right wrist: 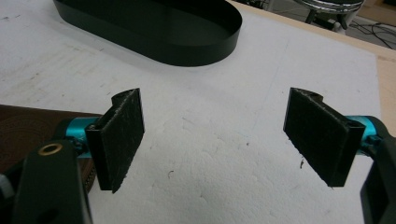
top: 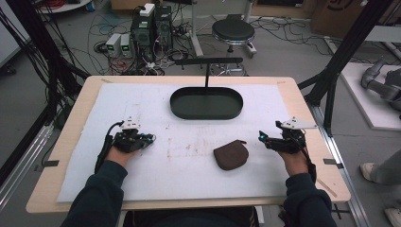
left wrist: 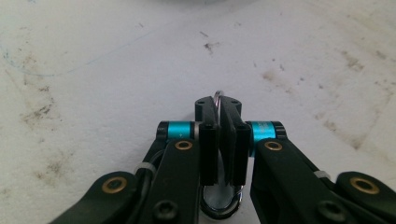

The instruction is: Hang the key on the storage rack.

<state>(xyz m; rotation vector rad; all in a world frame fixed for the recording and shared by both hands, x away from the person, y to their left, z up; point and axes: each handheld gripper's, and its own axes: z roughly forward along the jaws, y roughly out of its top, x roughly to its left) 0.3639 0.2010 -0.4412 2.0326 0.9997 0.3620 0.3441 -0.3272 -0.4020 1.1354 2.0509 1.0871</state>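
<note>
My left gripper [top: 151, 138] rests low over the left part of the white mat [top: 189, 165]. In the left gripper view its jaws [left wrist: 219, 112] are shut on a thin silver metal ring [left wrist: 222, 208], whose top edge peeks out above the pads. My right gripper [top: 263, 137] stands open at the mat's right side, with bare mat between its pads [right wrist: 215, 135]. A brown zip pouch [top: 231, 154] lies flat on the mat just left of the right gripper, and its edge [right wrist: 28, 128] sits behind the left jaw. A black oval tray [top: 206, 102] stands at the back centre and reappears as the tray [right wrist: 154, 28].
A black T-shaped stand [top: 207, 62] rises at the tray's far rim. The mat covers a wooden table [top: 75, 118]. Beyond the table are a stool [top: 232, 32], computer boxes [top: 152, 28] and cables on the floor. Black frame posts flank the table.
</note>
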